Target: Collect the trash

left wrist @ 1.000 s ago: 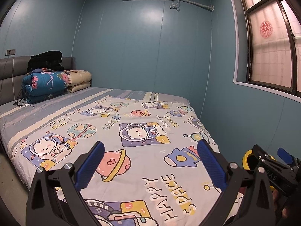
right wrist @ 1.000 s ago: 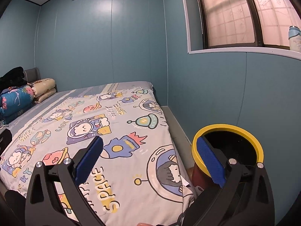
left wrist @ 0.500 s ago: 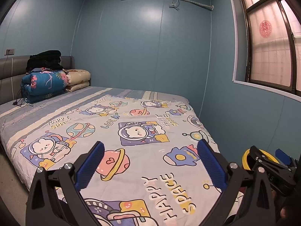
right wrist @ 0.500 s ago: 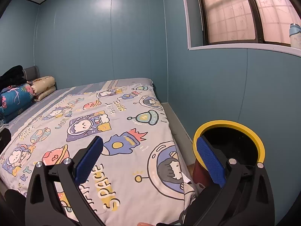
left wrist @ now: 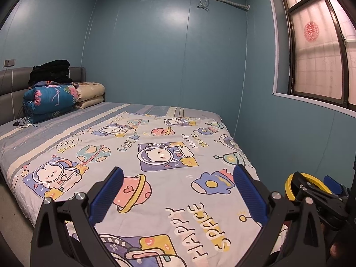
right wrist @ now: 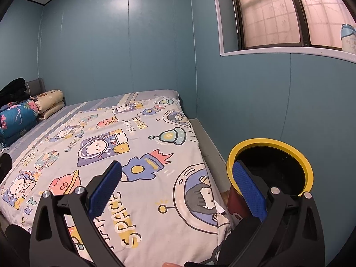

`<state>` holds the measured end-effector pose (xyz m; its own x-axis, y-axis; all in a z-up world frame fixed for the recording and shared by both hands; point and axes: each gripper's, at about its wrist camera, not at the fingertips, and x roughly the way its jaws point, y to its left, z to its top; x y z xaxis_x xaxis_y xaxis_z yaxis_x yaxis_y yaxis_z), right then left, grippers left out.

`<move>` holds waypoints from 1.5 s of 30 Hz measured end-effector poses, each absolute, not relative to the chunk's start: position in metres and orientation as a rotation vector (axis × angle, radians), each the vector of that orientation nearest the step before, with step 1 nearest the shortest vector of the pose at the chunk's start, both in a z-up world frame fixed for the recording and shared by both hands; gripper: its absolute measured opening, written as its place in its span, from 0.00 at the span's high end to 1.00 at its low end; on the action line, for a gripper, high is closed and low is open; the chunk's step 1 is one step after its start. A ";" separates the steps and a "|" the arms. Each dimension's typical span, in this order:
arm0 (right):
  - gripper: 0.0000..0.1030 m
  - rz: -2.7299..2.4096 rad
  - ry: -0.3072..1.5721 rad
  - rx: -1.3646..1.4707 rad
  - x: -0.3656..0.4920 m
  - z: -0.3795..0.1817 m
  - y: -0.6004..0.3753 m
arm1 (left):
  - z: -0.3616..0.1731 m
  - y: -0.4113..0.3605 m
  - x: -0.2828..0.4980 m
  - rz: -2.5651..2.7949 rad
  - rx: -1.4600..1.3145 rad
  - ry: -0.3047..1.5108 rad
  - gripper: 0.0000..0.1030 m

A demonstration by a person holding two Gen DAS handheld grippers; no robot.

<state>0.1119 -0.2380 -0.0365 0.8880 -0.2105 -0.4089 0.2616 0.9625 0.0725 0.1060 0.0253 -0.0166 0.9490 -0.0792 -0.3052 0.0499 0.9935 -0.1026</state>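
Note:
A round bin with a yellow rim (right wrist: pixel 270 166) and a dark inside stands on the floor at the bed's right side, against the blue wall. Its rim (left wrist: pixel 289 183) also shows at the lower right of the left wrist view, partly behind the other gripper. My left gripper (left wrist: pixel 178 191) hangs open over the cartoon space bedsheet (left wrist: pixel 155 155), with nothing between its blue pads. My right gripper (right wrist: pixel 176 187) is open too, its right pad in front of the bin's rim. I see no loose trash on the bed.
Folded quilts (left wrist: pixel 51 100) and dark clothing (left wrist: pixel 50 72) are piled at the grey headboard. A cable (left wrist: pixel 22 122) lies beside them. A bottle (right wrist: pixel 348 37) stands on the window sill. A narrow grey ledge (right wrist: pixel 204 140) runs between bed and wall.
Both views have dropped and pulled back slightly; the bed sits a little lower in frame. Both grippers stay open and empty.

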 end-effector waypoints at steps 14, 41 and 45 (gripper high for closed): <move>0.08 -0.245 0.429 0.132 0.114 -0.039 -0.238 | -0.017 0.024 0.106 -0.070 -0.090 0.316 0.08; 0.08 -0.244 0.445 0.141 0.116 -0.044 -0.239 | -0.019 0.023 0.107 -0.073 -0.085 0.327 0.08; 0.08 -0.243 0.448 0.142 0.116 -0.045 -0.239 | -0.019 0.023 0.107 -0.072 -0.085 0.328 0.08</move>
<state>0.1163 -0.2393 -0.0453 0.8731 -0.2005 -0.4444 0.2627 0.9614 0.0823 0.1074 0.0231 -0.0190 0.9443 -0.0844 -0.3181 0.0567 0.9938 -0.0954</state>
